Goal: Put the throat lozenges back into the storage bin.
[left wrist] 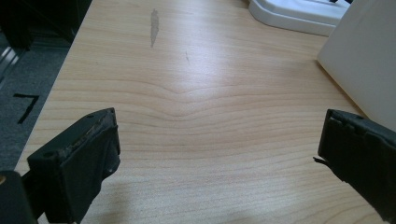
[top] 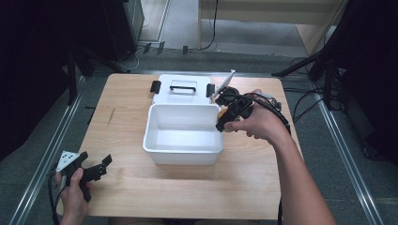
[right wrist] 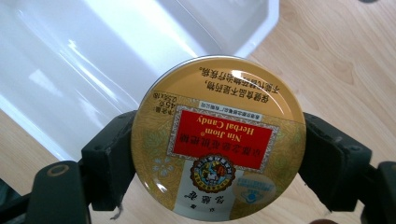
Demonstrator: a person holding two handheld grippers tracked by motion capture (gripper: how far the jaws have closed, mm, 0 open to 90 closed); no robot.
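Candy tin (right wrist: 218, 140) clamped between the jaws of the right gripper (top: 231, 115), just right of centre in the high view, hangs at the right rim of an open white bin (top: 184, 136) on the wooden table (top: 141, 187). The right gripper view puts the round gold tin at frame centre, its red "Nin Jiom Herbal Candy" label upside down, a black jaw pressed against each side and the bin's white interior spread across the upper left. The bin's lid (top: 182, 89), with black handle and clips, lies flat just behind the bin, toward the top of the high view. At lower left, the left gripper (top: 91, 169) rests in the person's hand near the table's corner, jaws spread wide over bare wood and holding nothing, well apart from the bin.
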